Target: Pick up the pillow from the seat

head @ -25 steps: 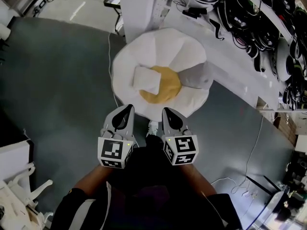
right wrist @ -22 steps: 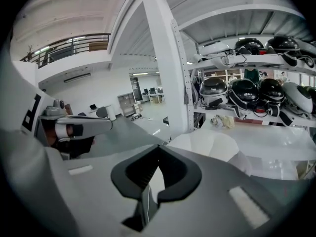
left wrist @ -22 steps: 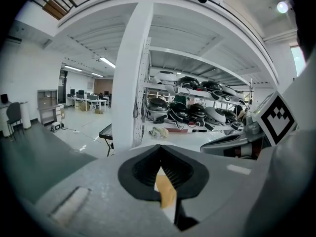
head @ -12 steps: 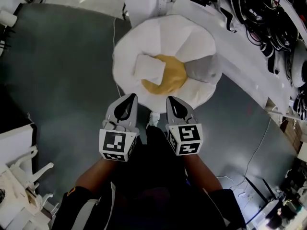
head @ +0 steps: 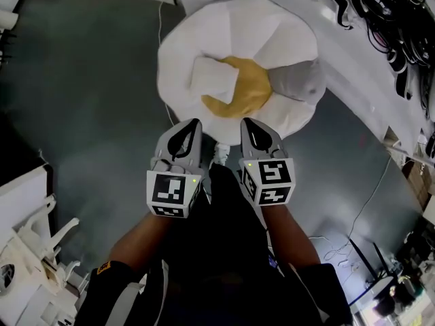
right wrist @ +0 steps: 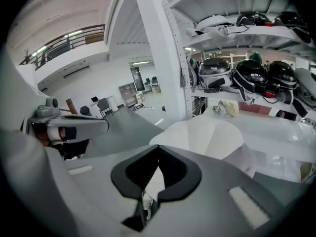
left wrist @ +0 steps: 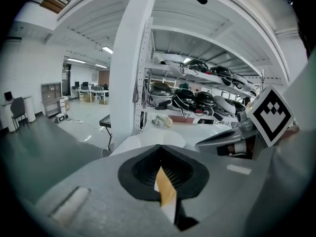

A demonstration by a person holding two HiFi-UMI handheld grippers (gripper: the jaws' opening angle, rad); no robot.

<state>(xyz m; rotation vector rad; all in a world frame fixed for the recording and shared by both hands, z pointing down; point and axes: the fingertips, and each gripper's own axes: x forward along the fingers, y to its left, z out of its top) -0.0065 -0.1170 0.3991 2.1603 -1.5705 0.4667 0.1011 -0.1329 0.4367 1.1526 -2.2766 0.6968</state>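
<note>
left gripper: lower centre-left of the head view [head: 190, 126], jaws together, holding nothing. In the left gripper view [left wrist: 159, 149] the tips meet, and only a sliver of yellow and white shows through the gap behind them.
pillow: [head: 213, 80] upper centre of the head view. It lies flat on the left half of the seat [head: 197, 39], with its right edge over the yellow centre [head: 250, 92].
pillow look: white, near-square, soft and a bit puffy, no print that we can see. It blends into the white seat, so the edges are low contrast.
key relation: the pillow is up-frame from both grippers, beyond the seat's near rim and well apart from both tips. It sits up and slightly right of the left gripper, and up and left of the right one. We judge the left gripper nearer.
axis: we see no clear long axis. The pillow is turned slightly, and its near edge faces the left gripper.
right gripper: lower centre-right of the head view [head: 250, 126], jaws closed and empty. The right gripper view [right wrist: 158, 148] shows the tips meeting.
grey piece: [head: 298, 80] at the seat's right rim. We can't tell whether it is a second cushion or part of the seat.
next: we judge the jaws must open before any grasp, and the near edge looks like the easiest bite.
</note>
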